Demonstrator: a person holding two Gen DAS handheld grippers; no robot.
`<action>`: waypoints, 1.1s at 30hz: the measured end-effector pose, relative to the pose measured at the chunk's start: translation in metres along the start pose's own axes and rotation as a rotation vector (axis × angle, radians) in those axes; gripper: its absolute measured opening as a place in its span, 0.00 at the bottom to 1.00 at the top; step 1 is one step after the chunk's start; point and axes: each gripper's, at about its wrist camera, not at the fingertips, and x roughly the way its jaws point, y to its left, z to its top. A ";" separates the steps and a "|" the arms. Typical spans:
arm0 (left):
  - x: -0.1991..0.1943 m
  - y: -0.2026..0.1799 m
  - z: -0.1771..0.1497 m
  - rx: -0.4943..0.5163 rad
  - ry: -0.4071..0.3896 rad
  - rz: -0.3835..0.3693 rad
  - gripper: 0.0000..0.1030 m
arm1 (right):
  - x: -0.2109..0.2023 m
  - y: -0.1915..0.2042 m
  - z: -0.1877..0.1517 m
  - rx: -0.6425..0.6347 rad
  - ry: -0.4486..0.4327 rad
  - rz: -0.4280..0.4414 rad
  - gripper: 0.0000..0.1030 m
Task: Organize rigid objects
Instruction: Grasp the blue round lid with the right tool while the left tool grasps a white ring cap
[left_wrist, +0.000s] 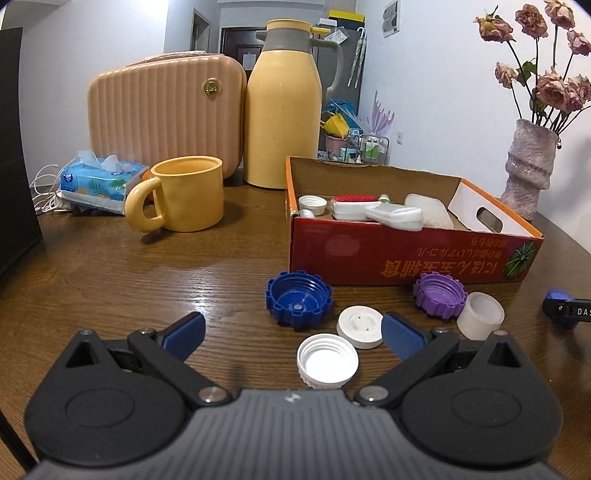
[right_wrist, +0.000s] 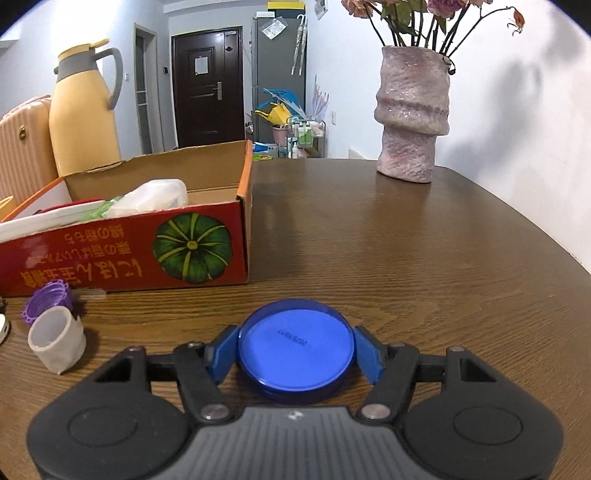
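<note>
On a wooden worktop (left_wrist: 110, 266), the left gripper (left_wrist: 293, 334) hovers with its jaws wide apart above a white screw cap (left_wrist: 327, 360) at lower centre of its frame, with a white disc (left_wrist: 360, 326), a blue ridged cap (left_wrist: 298, 303), a purple ridged cap (left_wrist: 439, 292) and a white cup-shaped cap (left_wrist: 480, 315) nearby. Behind them stands a red cardboard box (left_wrist: 406, 254) holding white containers. In the other view, the right gripper (right_wrist: 294, 354) is clamped on a round blue lid (right_wrist: 294, 352) at lower centre, just above the worktop, right of the box.
</note>
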 end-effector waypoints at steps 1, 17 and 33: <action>0.000 0.000 0.000 -0.001 0.001 0.000 1.00 | -0.002 -0.001 0.000 0.004 -0.011 -0.002 0.63; 0.002 0.000 -0.001 0.002 0.014 -0.010 1.00 | -0.069 0.027 -0.016 -0.041 -0.256 0.046 0.63; 0.026 -0.019 -0.014 0.085 0.140 -0.037 1.00 | -0.084 0.033 -0.022 -0.027 -0.289 0.092 0.63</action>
